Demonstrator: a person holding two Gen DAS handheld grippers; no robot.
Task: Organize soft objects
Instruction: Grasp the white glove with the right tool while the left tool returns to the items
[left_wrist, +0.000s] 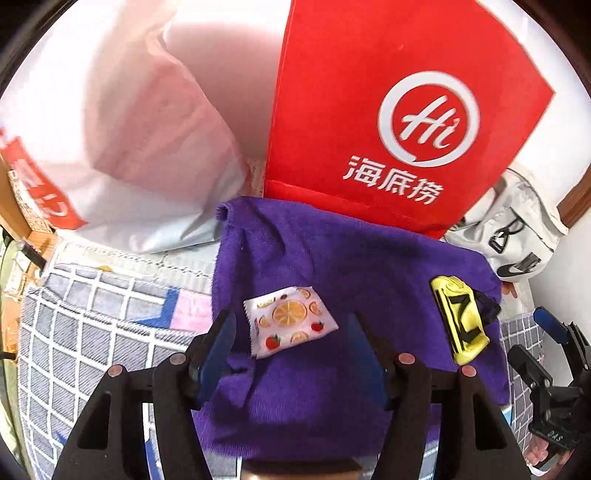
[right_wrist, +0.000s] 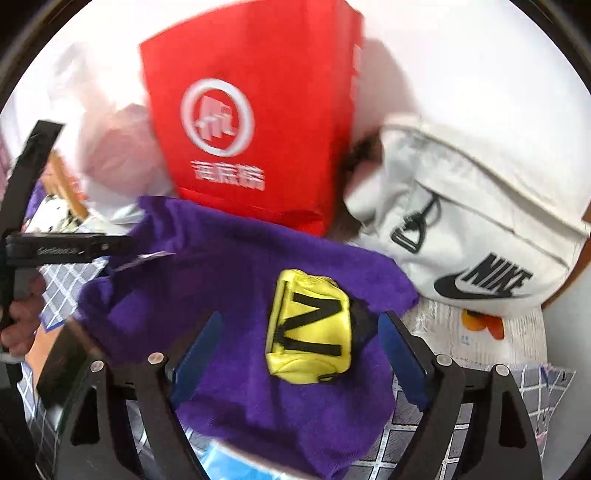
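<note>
**Purple towel laid out, both pouches lying free on it**

Purple terry towel (left_wrist: 332, 266) spread on a grey-and-white checked bed cover (left_wrist: 85, 314), its far edge against a red paper bag with a white round logo (left_wrist: 388, 110). White canvas bag with black lettering (right_wrist: 472, 229) sits to the right of the red bag; a white plastic bag (left_wrist: 122, 122) to the left.

Two small soft things lie on the towel. White fruit-print sachet (left_wrist: 291, 321), flat, roughly square, turned corner-on, sits left of centre. Yellow padded pouch with black strap markings (right_wrist: 310, 328) lies toward the towel's right edge, long axis running near to far.

Left gripper (left_wrist: 291, 345): jaws released, nothing between the pads; the sachet lies just beyond the tips, centred in the gap. Right gripper (right_wrist: 299, 358): jaws wide and released; the pouch lies between the tips but neither pad touches it.

Judgement: each item sits straight ahead of its own hand, so the sachet is the left hand's, the pouch the right's. The pouch's narrow width already lies across the right jaws.
</note>
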